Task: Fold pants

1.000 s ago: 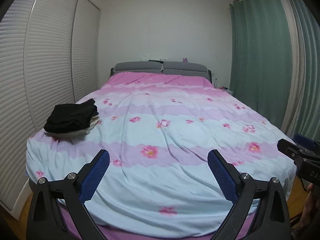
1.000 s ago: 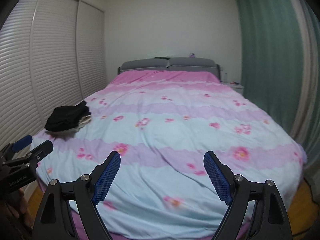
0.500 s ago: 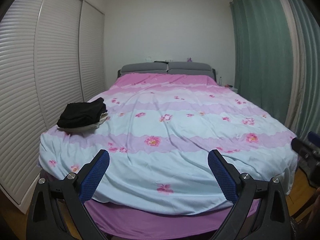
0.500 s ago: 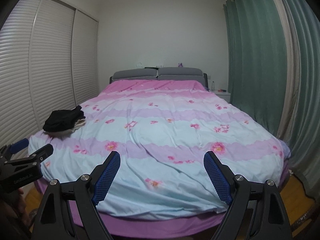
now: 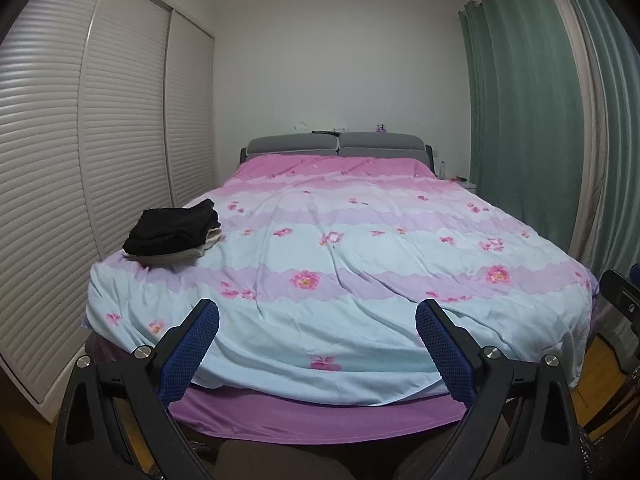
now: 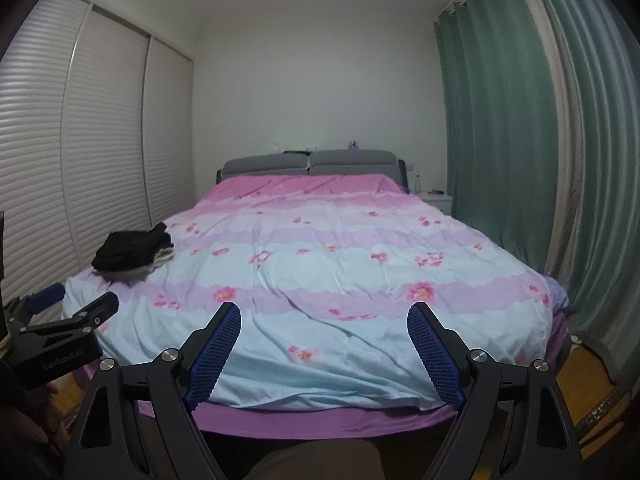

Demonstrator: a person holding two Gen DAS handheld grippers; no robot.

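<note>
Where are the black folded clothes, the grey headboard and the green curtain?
black folded clothes (image 5: 172, 226): left wrist view, middle of the top garment.
grey headboard (image 5: 380, 143): left wrist view, right cushion.
green curtain (image 6: 492, 120): right wrist view, middle of its folds.

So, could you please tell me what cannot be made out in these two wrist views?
- Pile of folded clothes: a black garment lies on top in both views; how many garments lie beneath, or which are pants, is hidden.
- Items on the nightstand: too small in the right wrist view to identify.
- Right gripper: cut off by the left wrist view's right edge.
- Small purple object on the headboard: too small to name.
</note>
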